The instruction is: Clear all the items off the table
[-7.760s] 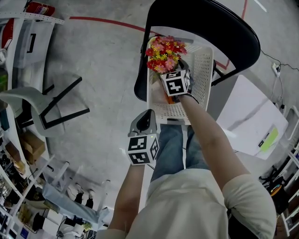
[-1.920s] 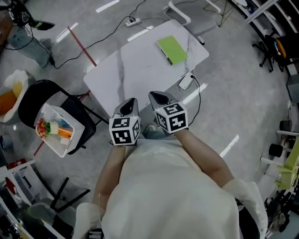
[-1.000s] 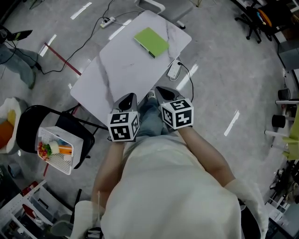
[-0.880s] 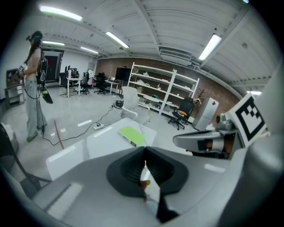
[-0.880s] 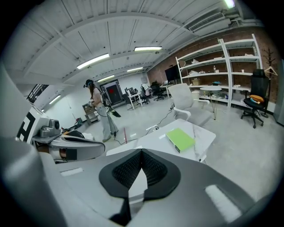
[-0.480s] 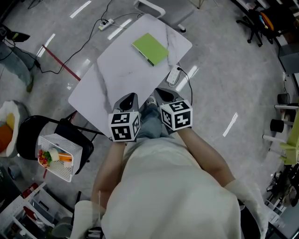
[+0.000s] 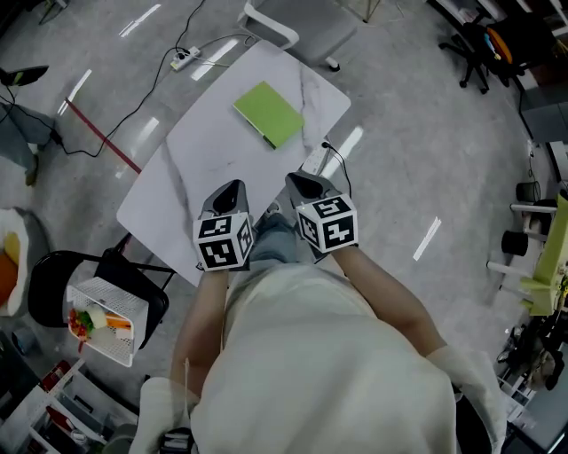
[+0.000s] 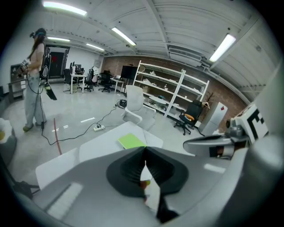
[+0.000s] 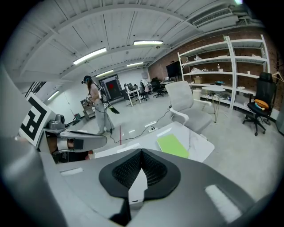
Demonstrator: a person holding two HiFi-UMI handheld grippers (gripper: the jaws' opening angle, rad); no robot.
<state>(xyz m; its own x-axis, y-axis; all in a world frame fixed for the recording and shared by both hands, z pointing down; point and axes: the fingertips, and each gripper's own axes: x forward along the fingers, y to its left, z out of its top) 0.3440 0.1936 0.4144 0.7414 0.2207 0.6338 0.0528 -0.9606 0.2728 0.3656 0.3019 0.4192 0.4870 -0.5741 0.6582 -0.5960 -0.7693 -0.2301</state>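
Nearest to the camera, the person holds both tools side by side in front of the body, at the near edge of the white table [image 7: 209, 164]. The left gripper [image 7: 231, 189] has its jaws pressed together with nothing between them, and the right gripper [image 7: 299, 181] is clenched and empty in the same way. Both point toward the tabletop. Low on the left, a white basket [image 7: 124, 300] stands on a black chair [image 7: 49, 288]; it has colourful things inside, perhaps flowers, but they are too small to be sure. Farther along the table, toward its far end, a flat green notebook [image 7: 269, 113] lies alone. Beyond the table a white chair [image 7: 286, 19] stands on the grey floor, and a power strip [image 7: 185, 58] lies to its left.
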